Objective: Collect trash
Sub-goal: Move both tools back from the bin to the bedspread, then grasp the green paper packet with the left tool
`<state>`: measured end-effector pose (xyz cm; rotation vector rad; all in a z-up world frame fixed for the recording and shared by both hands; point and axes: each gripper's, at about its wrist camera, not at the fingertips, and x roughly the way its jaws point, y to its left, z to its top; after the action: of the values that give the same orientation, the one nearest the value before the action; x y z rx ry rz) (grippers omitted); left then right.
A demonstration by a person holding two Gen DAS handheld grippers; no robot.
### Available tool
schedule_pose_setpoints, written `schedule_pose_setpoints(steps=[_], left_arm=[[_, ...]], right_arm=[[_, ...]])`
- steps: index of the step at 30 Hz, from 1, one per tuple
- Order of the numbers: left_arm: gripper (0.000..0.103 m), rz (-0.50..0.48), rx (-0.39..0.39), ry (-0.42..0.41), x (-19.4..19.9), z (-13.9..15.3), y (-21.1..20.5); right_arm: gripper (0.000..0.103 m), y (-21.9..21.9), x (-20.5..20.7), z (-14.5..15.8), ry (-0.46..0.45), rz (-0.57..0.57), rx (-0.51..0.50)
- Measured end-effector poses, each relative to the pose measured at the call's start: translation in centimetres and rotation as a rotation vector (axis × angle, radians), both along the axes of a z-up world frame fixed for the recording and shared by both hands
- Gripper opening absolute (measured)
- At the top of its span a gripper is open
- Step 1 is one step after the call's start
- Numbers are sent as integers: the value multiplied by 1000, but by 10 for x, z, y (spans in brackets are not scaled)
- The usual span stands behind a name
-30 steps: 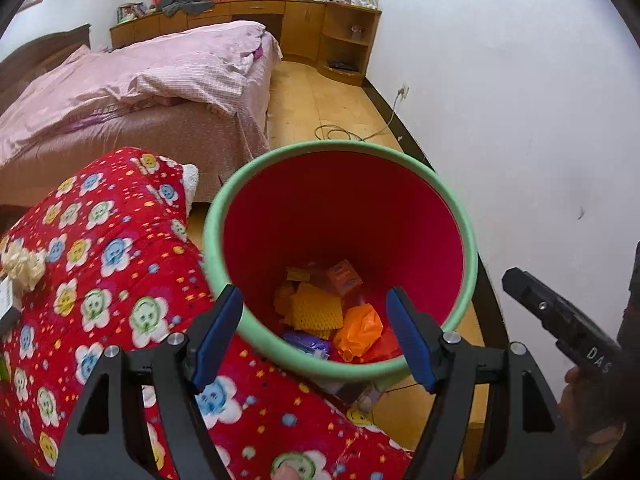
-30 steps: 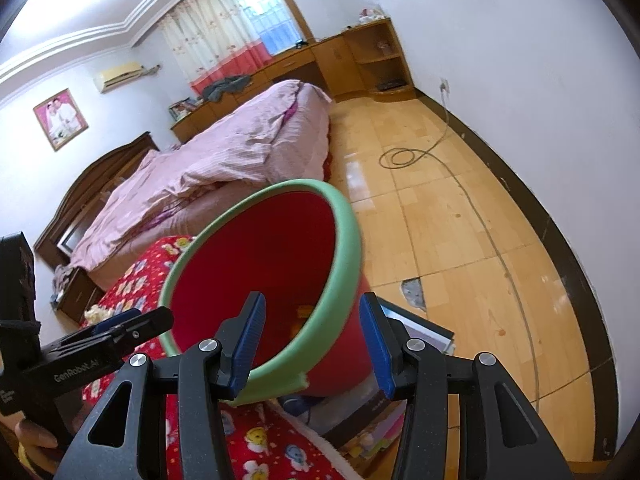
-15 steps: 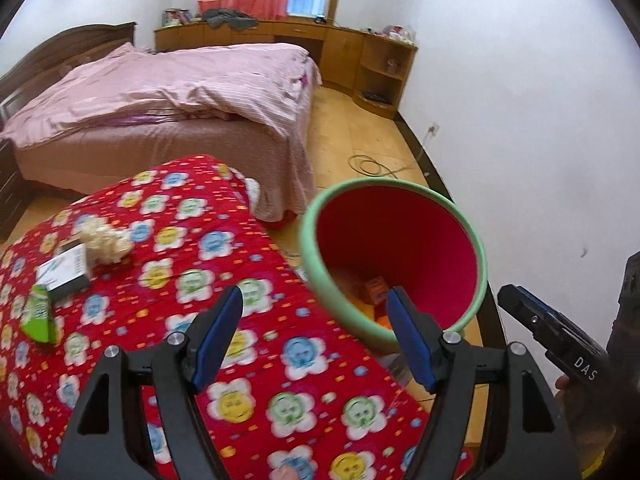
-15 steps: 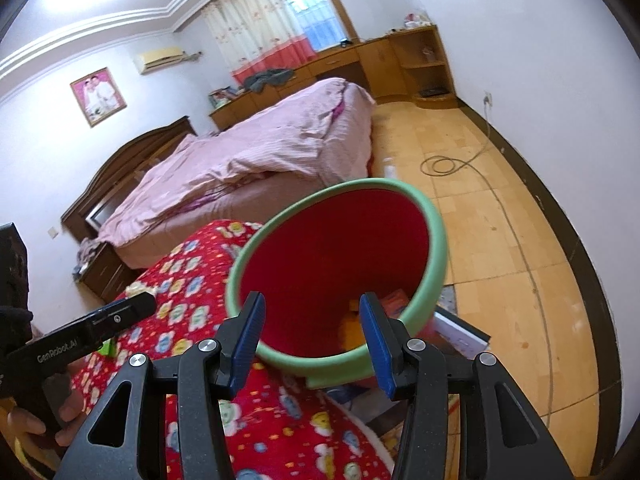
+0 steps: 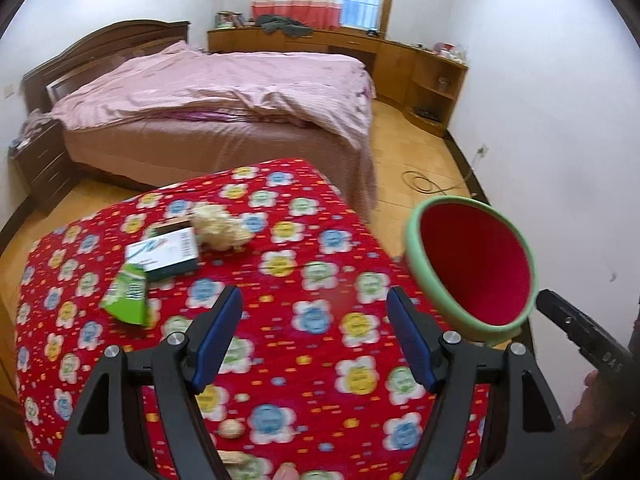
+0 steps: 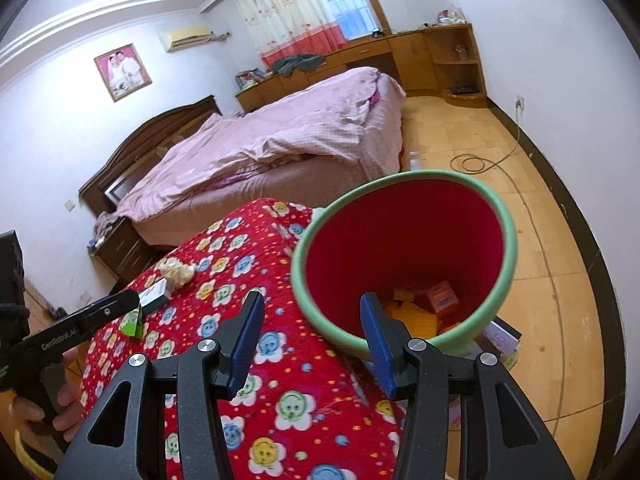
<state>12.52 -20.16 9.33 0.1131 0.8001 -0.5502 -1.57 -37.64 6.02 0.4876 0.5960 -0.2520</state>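
Left gripper (image 5: 314, 336): swung off the trash bin (image 5: 472, 272) to above the red floral blanket (image 5: 320, 240); bin now at its right.
Newly in view: crumpled tissue (image 5: 220, 226), white box (image 5: 164, 254), green packet (image 5: 127, 294).
Right gripper (image 6: 312, 344): bin's inside trash (image 6: 424, 308) more exposed.

A red blanket (image 5: 304, 320) printed with blue, yellow and green flower faces is seen, with a green carton (image 5: 127, 294), a white and teal box (image 5: 166, 254) and a cream crumpled wad (image 5: 219, 227) on it. A bin (image 6: 404, 256) is shown red inside with a pale green rim, orange and yellow scraps (image 6: 424, 308) within, and the bed (image 5: 224, 92) is covered in pink
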Motion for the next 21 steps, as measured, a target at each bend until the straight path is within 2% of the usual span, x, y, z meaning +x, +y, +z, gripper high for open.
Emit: schedule_pose_setpoints(steps=[11, 21], left_arm=[[74, 141, 70, -10, 46, -16, 66], [74, 231, 96, 45, 94, -50, 107]], right_arm=[[52, 27, 35, -7, 51, 56, -15], [52, 45, 65, -20, 104, 94, -25]])
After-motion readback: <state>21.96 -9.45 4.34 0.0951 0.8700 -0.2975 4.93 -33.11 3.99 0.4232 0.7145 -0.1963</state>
